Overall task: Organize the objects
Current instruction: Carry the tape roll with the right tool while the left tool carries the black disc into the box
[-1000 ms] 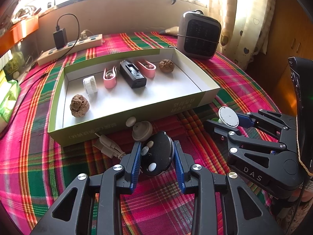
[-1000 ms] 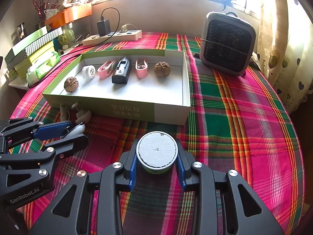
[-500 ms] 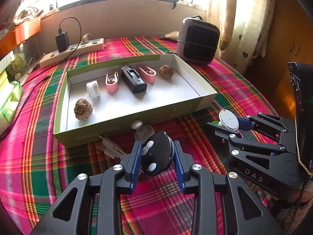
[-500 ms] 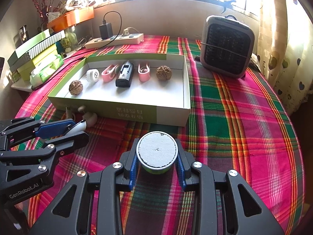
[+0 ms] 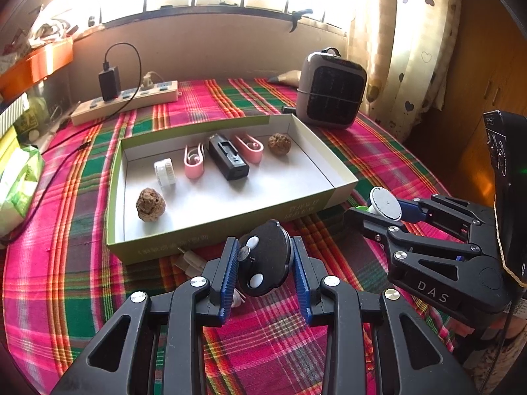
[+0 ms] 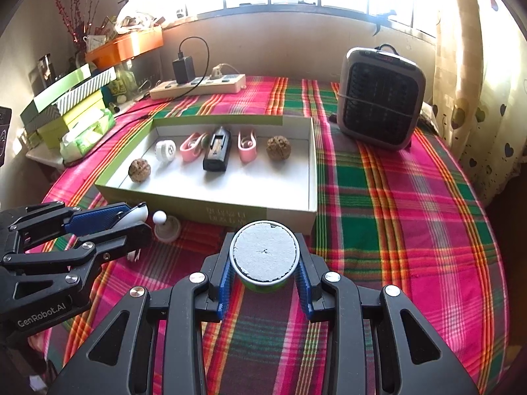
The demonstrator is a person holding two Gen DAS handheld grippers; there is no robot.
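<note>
The left gripper (image 5: 265, 270) is closed on a round black disc (image 5: 266, 256) with small white studs; both blue pads (image 5: 229, 276) press against its sides. The disc is held above the plaid tablecloth (image 5: 280, 339), just in front of the near wall of the shallow box (image 5: 210, 233). A beige plug (image 5: 189, 260) lies on the cloth between the box wall and the left finger.

The right gripper (image 6: 265, 278) is closed on a green-sided cup with a grey-white flat top (image 6: 265, 251); its blue pads (image 6: 224, 279) clamp the cup on both sides. The cup is held near the front right corner of the box (image 6: 290, 215). A small white knob on a round base (image 6: 166, 225) stands on the cloth beside the left gripper's tips.

Inside the box, in a row, lie two walnuts (image 6: 139, 170), a white reel (image 6: 165, 150), two pink clips (image 6: 247, 146) and a black case (image 6: 217, 153).

Both grippers point forward toward the box, side by side and level. A grey heater (image 6: 380, 113) and a power strip (image 6: 199, 85) stand beyond the box.
</note>
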